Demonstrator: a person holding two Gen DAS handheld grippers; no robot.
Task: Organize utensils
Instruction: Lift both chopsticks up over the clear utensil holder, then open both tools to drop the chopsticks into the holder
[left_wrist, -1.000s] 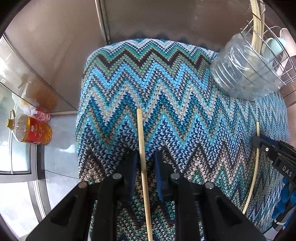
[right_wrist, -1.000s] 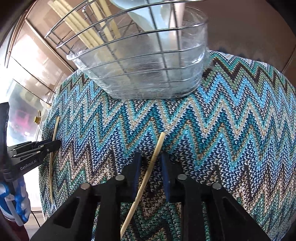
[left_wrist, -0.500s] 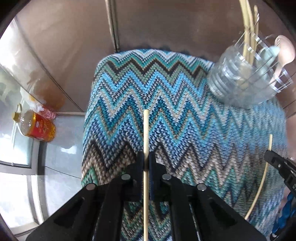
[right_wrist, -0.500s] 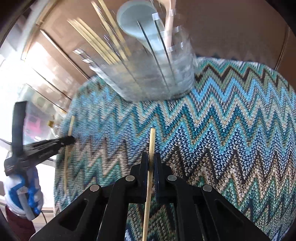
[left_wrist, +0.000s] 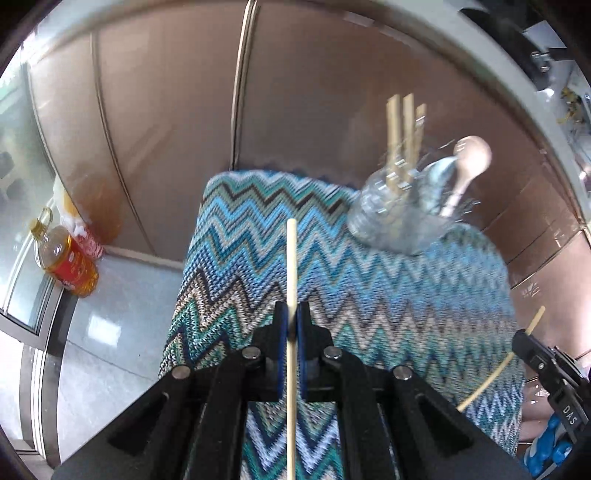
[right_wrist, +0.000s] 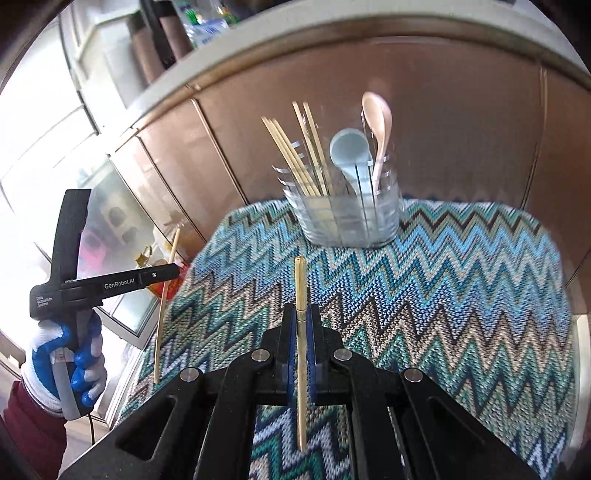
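With each tongs pinched narrow on one chopstick, left tongs (left_wrist: 291, 325) on left chopstick (left_wrist: 291, 266) and right tongs (right_wrist: 302, 328) on right chopstick (right_wrist: 300, 288), both sticks hang clear above the surface (right_wrist: 461, 280). Carry them toward the holder (right_wrist: 343, 218) at 12 o'clock in the right view, 1 o'clock in the left. Tip each upright and lower it among the chopsticks already standing there before easing the grip.

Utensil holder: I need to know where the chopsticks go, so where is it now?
In the right wrist view the utensil holder stands upright at the far edge of the zigzag cloth, straight ahead of the right gripper.

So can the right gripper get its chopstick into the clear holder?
Probably yes. The right gripper is shut on its chopstick, and only bare zigzag cloth lies between it and the holder, whose top is open.
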